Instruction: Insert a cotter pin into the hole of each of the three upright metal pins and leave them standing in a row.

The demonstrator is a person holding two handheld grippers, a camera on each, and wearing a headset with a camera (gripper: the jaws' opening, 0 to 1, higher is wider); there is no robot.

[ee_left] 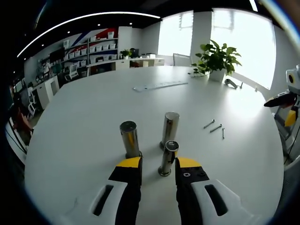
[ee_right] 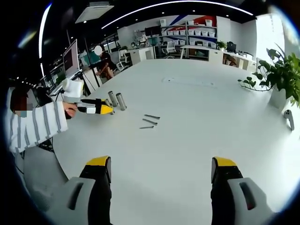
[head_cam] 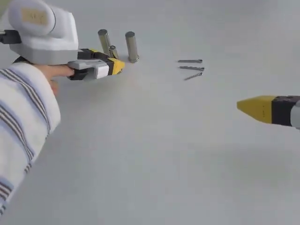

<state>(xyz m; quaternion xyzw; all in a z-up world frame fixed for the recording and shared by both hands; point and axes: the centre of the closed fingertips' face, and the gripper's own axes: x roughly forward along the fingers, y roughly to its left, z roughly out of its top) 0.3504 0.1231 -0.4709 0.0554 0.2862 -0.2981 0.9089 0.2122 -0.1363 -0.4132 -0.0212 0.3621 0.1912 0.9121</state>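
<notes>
The left gripper, jaws partly open, straddles the nearest pin at far left of the table, evidently to steady it. Three cotter pins lie to its right. The right gripper, jaws wide, hovers near right, free to fetch one.

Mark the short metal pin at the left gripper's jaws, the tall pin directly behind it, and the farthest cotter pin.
short metal pin [ee_left: 167, 160], left gripper view, mid-shaft
tall pin [ee_left: 170, 129], left gripper view, mid-shaft
farthest cotter pin [head_cam: 190, 61], head view, mid-shank
</notes>
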